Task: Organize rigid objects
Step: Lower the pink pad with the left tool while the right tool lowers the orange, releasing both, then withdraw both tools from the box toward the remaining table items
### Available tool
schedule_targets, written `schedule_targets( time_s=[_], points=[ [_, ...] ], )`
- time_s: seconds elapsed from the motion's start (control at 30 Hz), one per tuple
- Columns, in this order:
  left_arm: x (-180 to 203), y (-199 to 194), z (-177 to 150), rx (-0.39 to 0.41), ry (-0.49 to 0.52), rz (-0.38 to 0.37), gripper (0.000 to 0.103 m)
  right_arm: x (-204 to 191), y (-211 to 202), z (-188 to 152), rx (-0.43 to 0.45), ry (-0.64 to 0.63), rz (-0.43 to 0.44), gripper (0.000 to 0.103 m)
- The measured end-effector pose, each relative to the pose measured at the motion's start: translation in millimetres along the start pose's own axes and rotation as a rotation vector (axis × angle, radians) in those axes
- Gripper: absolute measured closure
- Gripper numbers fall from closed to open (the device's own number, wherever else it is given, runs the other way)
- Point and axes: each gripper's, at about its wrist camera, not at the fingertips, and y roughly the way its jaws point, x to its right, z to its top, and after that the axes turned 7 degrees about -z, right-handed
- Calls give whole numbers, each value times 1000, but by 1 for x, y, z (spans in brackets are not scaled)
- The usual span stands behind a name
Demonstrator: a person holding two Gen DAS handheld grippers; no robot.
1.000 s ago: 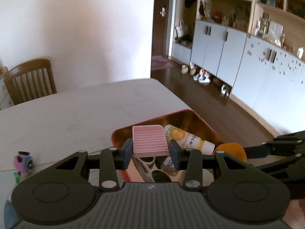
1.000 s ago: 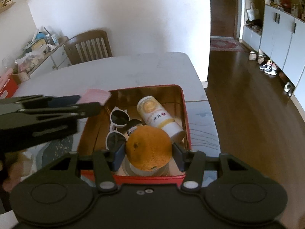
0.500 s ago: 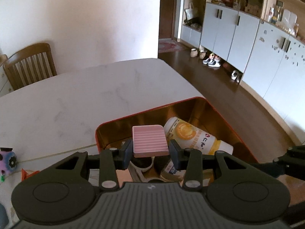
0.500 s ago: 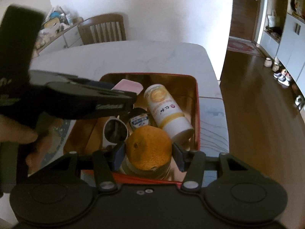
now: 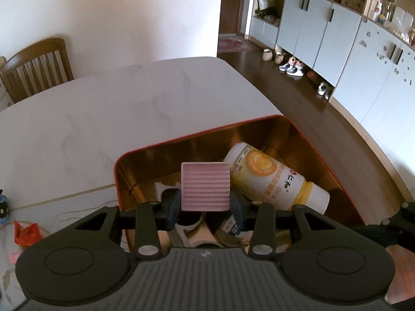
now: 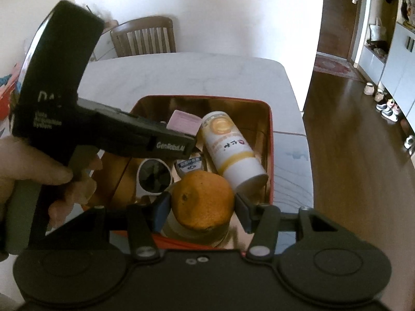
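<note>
The left tool (image 5: 205, 204) is clenched on a pink ribbed block (image 5: 205, 186), both pads pressing its sides, and holds it over the red tin (image 5: 347, 202) with the gold lining. The tin sits on the white tabletop (image 5: 129, 119), straight ahead of and below both tools.

In the tin, just right of the pink block, a white and yellow bottle (image 5: 275, 178) lies on its side, its base pointing toward the far corner. Below the left tool's fingers lie white-framed sunglasses (image 6: 154, 175) with dark lenses, and beside them a small jar with a blue and white label (image 6: 189, 165); the left tool hides part of both.

The right tool (image 6: 202, 207) has an orange (image 6: 202, 202) between its fingers, at the near edge of the tin. The orange sits on top of a clear, round thing whose nature is hard to tell. The left pad touches the fruit; a thin gap shows at the right pad, so the grip looks released.

To the left of the right tool, a hand (image 6: 33, 176) holds the grip of the left tool, which reaches in across the tin's left side.
</note>
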Motion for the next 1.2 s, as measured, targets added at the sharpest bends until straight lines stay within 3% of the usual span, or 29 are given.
schedule_targets(
  time_s=[0.3,0.57,1.03,1.2],
  points=[
    [2,0,-1,-25,4,-19,62,4,-13,-1,28,35,-8,43],
    [2,-19,-4,3,9,-40,57,5,-23,0,51,62,-35,40],
    [-6,-74,-15,79,15,-78,56,-7,-49,-2,98,119,-47,35],
    [-14,-102,-21,118,21,-98,51,-16,-56,-3,108,150,-52,31]
  ],
)
